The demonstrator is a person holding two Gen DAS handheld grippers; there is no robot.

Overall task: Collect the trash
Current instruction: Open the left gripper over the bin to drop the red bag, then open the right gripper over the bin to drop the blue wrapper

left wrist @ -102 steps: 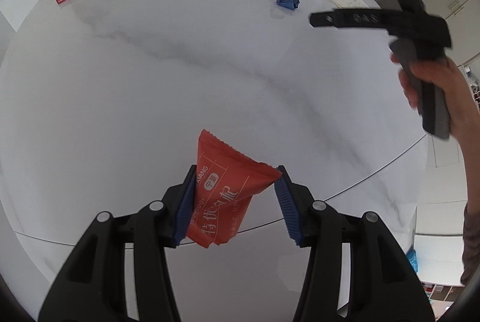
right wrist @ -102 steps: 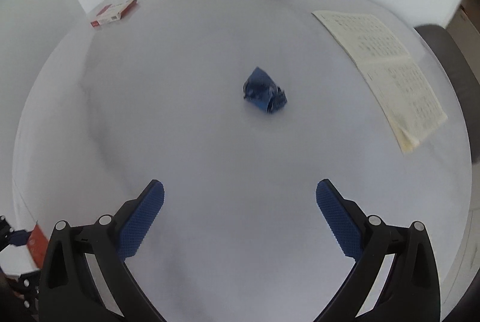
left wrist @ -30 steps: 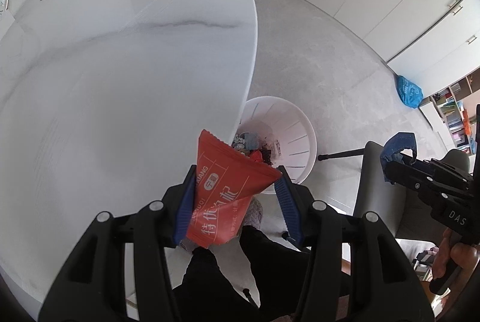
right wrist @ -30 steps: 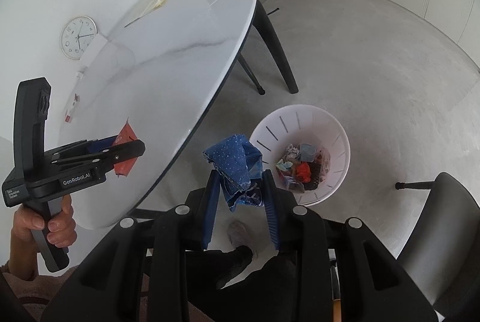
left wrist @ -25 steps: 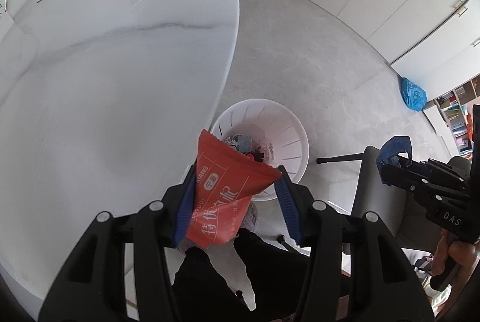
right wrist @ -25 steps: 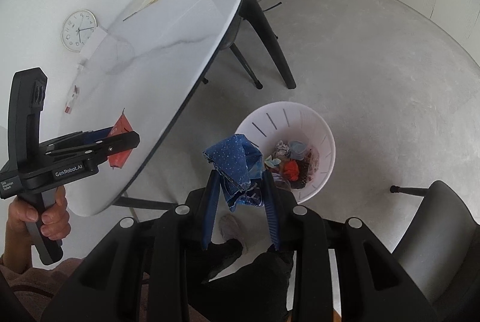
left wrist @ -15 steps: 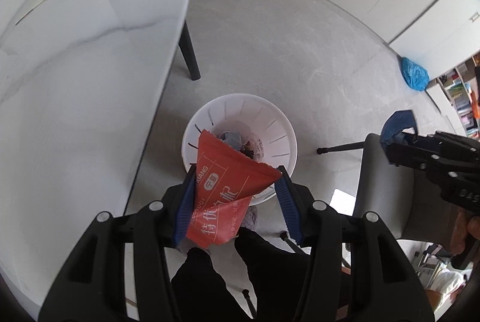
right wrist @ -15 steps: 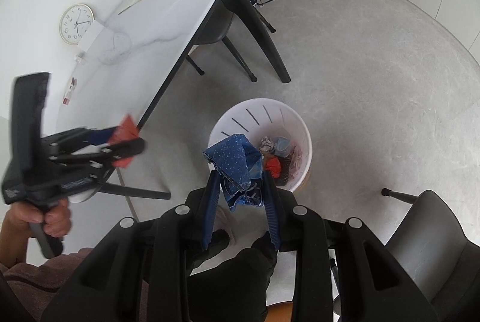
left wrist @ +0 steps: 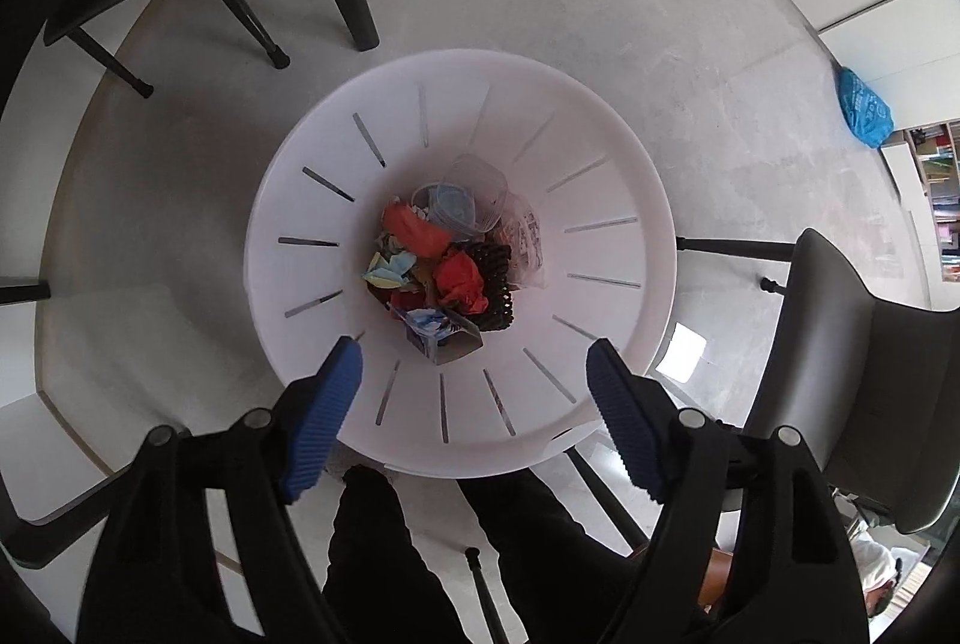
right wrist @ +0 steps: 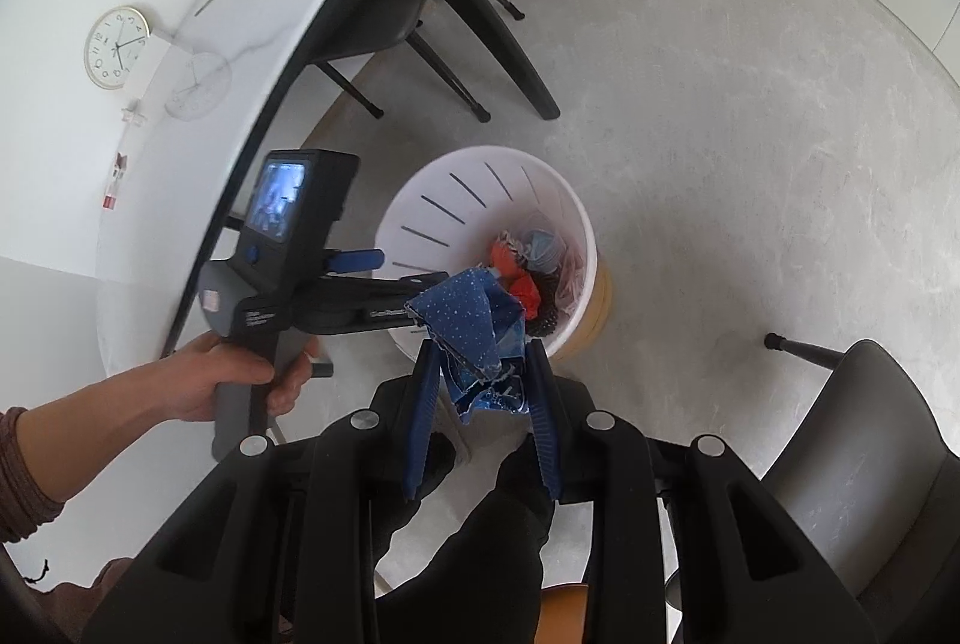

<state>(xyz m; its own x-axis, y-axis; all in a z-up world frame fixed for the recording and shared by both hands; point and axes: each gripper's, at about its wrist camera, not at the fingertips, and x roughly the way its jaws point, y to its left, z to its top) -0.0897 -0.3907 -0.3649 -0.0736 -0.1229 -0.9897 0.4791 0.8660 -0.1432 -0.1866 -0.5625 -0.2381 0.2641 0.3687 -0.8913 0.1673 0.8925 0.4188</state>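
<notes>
Left gripper (left wrist: 474, 407), jaws just opened and empty, hangs over the bin (left wrist: 600, 344); right gripper (right wrist: 483, 419) clamps the blue wrapper (right wrist: 474, 326) near it.

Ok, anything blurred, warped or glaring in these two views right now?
Left wrist: strong fisheye bending, bin rim slightly soft, a bright patch on the floor. Right wrist: table edge bowed and smeared, wrapper in the fingers sharp; no harsh glare.

One bin (left wrist: 600, 200), two chairs (left wrist: 852, 392), one clock (right wrist: 117, 47)
</notes>
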